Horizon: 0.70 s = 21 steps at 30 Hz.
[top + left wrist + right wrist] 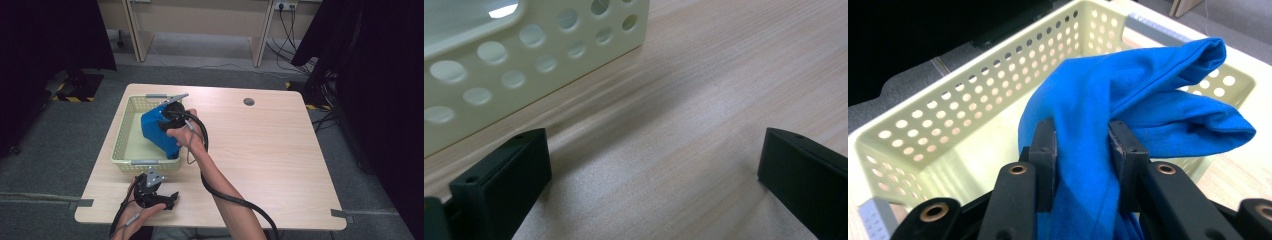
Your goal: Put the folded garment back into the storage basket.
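Note:
A folded blue cloth hangs over the pale yellow perforated basket on the left part of the wooden table. My right gripper is shut on the blue cloth, its pads pinching a thick fold, and in the high view the right gripper sits above the basket's right side. The basket below it holds nothing else that I can see. My left gripper rests near the table's front edge, just in front of the basket. The left gripper is open over bare wood, beside the basket wall.
The wooden table stretches to the right of the basket, with a round cable hole near its far edge. Dark curtains hang at both sides and cables lie on the floor at the far right.

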{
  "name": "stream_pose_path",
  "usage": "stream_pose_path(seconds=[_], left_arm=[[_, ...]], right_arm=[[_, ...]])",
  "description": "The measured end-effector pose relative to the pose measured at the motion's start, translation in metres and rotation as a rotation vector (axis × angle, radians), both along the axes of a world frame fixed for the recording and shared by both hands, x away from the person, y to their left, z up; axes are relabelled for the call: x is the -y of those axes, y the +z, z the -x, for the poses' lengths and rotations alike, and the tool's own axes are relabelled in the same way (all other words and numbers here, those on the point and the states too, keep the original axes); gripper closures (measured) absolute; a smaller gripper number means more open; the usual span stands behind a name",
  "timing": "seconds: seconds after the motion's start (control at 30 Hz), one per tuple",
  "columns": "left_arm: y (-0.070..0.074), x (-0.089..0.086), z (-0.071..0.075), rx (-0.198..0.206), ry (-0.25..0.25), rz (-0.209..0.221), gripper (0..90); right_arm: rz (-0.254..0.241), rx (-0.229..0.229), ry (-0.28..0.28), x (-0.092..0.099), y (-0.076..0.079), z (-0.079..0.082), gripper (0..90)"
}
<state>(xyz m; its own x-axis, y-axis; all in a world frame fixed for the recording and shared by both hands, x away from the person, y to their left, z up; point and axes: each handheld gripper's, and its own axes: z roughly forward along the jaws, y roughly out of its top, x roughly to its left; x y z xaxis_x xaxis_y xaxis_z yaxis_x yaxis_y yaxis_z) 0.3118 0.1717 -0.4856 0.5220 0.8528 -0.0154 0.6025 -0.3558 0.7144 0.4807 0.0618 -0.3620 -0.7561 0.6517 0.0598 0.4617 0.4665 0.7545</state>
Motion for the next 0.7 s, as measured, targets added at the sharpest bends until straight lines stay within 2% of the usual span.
stream_pose_path(seconds=[0.27,0.43,0.53,0.7], left_arm=[[0.0,-0.0001,0.0,0.0,-0.002,0.0,0.0],[0.0001,-0.0001,0.0,-0.001,-0.002,0.0,0.0],[0.0,-0.0001,0.0,-0.001,-0.002,0.0,0.0],[0.0,-0.0001,0.0,0.0,-0.002,0.0,0.0]], right_arm=[[0.002,-0.024,-0.008,-0.0027,-0.0081,-0.0026,68.1],[-0.009,-0.04,-0.016,-0.0035,-0.0084,-0.0029,57.5],[-0.012,-0.055,-0.038,-0.0029,-0.0079,-0.003,48.1],[-0.044,-0.067,-0.049,0.0043,-0.0019,-0.0018,41.1]])
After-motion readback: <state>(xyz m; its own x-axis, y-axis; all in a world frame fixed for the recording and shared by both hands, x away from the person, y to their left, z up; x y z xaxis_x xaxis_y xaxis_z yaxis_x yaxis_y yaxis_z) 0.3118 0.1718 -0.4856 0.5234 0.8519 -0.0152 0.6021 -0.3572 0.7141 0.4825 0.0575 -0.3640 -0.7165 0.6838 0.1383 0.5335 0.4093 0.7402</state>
